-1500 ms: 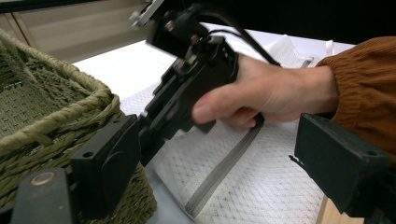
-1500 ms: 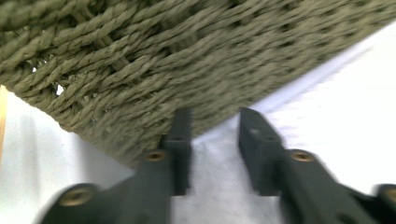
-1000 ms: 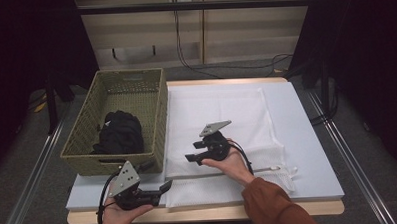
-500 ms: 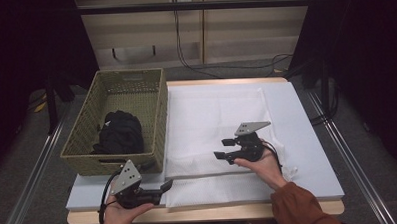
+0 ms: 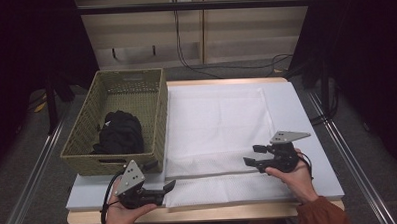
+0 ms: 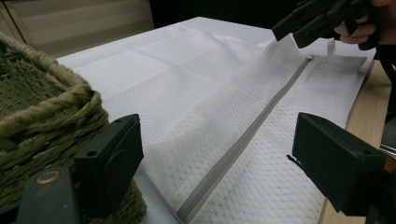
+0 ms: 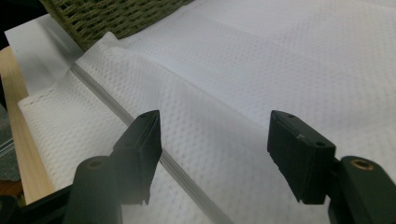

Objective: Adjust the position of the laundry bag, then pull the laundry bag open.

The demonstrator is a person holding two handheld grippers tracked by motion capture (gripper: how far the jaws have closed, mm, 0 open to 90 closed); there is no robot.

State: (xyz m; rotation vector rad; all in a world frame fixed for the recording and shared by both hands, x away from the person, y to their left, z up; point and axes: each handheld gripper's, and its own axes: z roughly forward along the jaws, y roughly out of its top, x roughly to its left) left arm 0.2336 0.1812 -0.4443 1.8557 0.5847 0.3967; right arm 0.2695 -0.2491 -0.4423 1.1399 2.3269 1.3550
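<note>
A white mesh bag (image 5: 217, 121) lies flat on the table, and its grey zipper (image 5: 213, 175) runs along the near edge. My left gripper (image 5: 166, 185) rests at the bag's near left corner with its jaws wide apart. In the left gripper view (image 6: 219, 149) the zipper (image 6: 247, 135) lies between them, unpressed. My right gripper (image 5: 250, 155) hovers near the zipper's right end. Its jaws have just been opening. In the right gripper view (image 7: 217, 128) they stand apart above the mesh and the zipper (image 7: 116, 109), holding nothing.
A woven green basket (image 5: 156, 118) stands at the left against the bag, with a black garment (image 5: 119, 132) inside. Its wall sits close to my left gripper's jaw (image 6: 46, 116). The table's wooden front edge (image 5: 215, 211) is just behind both hands.
My right gripper has travelled rightward along the zipper line, from the bag's middle to near its right end. The left gripper has stayed where it was.
</note>
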